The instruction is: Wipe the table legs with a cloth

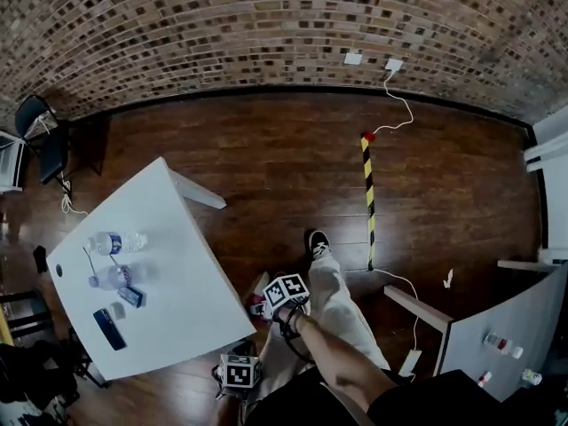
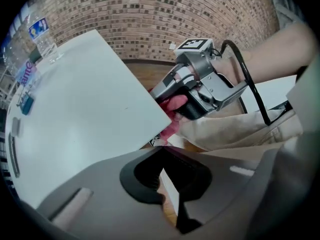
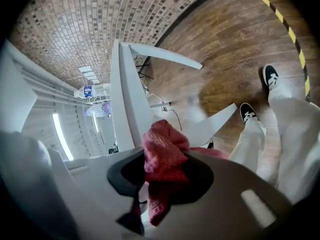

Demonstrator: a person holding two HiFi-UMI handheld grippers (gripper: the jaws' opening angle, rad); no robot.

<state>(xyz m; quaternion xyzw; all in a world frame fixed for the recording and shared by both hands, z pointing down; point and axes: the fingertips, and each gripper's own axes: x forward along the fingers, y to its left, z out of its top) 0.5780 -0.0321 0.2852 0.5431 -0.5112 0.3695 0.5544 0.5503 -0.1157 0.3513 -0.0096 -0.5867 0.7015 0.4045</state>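
R gripper (image 3: 161, 181) is clamped on the red cloth (image 3: 162, 151). The cloth is bunched up btwn the jaws, w/ a tail hanging below them. In my R gripper view the cloth sits right at the edge of the white table (image 3: 125, 99), which I see edge-on. The far leg (image 3: 167, 58) splays out toward the wall and the near leg (image 3: 216, 120) slants out just past the cloth. Can't tell whether the cloth touches the tabletop edge or either leg.

L gripper (image 2: 167, 184) has its jaws a little apart w/ nothing in them; a strip of white and some wood floor (image 2: 172, 216) show through the gap. From that side I see the R gripper opposite, its cloth tucked just under the table's near corner.

Head view: both grippers are low by that near corner, L one closer to me. On the tabletop there's one water bottle (image 1: 115, 242), a second bottle (image 1: 111, 278) beside it, a small dark item (image 1: 130, 296) near those, and a dark flat slab (image 1: 109, 328) closer to the front edge. My trouser leg (image 1: 342, 309) and a black-and-white shoe (image 1: 319, 242) are R of the table. A yellow-black striped strip (image 1: 367, 193) runs across the floor toward the brick wall (image 1: 266, 25). Another white table (image 1: 515, 318) is well apart, far R.
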